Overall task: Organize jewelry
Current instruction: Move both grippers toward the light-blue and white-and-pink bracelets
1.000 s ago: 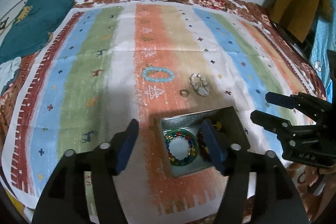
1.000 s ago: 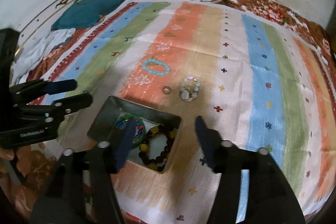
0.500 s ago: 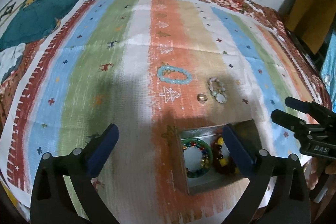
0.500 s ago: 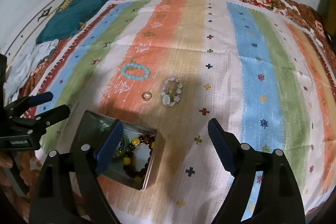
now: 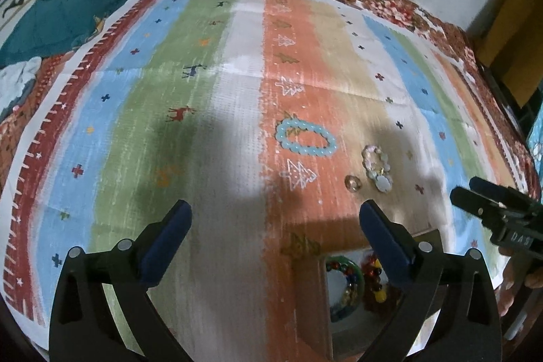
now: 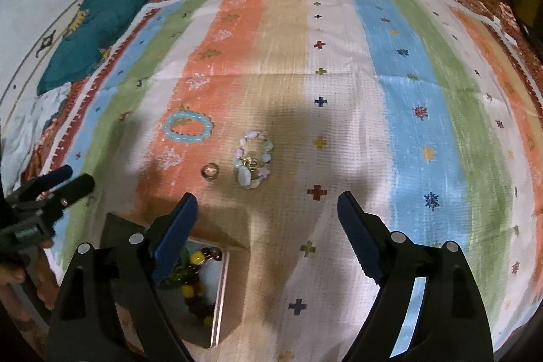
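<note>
Jewelry lies near the middle of a striped cloth: a blue bead bracelet, a pale stone bracelet just beside it, and a small ring between them. Around them the cloth is bare out to its red edge. Both claws are wide with nothing inside; they have just been opening. The left gripper hangs over bare cloth. The right gripper is near the pale bracelet, not touching. A metal box of beads sits low, partly hidden behind the fingers and blurry.
</note>
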Demonstrator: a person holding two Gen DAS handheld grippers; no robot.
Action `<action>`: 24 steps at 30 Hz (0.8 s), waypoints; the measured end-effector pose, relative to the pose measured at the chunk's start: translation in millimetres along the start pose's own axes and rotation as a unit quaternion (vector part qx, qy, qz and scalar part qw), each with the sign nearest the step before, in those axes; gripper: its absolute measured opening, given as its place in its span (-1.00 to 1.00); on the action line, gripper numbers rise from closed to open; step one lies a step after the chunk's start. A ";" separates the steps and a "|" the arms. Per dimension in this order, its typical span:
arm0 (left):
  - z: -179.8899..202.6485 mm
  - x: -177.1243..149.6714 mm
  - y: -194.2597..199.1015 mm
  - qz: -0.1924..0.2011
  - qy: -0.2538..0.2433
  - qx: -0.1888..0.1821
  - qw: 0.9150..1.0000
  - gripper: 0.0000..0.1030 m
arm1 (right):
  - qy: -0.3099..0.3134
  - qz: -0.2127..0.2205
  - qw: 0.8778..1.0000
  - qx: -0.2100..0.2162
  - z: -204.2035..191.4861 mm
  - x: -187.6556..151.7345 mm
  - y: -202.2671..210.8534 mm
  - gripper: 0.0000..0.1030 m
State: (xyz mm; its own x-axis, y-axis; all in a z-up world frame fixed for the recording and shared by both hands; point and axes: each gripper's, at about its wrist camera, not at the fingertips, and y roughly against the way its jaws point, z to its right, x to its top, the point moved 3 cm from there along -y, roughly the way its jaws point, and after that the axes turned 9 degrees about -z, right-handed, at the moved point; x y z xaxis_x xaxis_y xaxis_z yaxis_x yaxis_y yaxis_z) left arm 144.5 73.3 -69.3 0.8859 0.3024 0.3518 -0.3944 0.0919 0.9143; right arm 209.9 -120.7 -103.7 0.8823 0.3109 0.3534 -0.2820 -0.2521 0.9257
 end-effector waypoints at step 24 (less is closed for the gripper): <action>6.5 27.5 -37.8 -0.007 -0.037 0.008 0.999 0.89 | -0.012 -0.015 1.000 -0.017 7.3 28.2 -40.0 0.64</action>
State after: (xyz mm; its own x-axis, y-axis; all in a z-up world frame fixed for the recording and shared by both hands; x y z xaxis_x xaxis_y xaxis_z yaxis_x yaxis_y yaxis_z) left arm 185.4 71.9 -92.8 0.9069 0.2310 0.3524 -0.3787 0.0802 0.9220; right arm 248.8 -108.6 -131.8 0.8990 0.2965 0.3223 -0.2669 -0.2123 0.9400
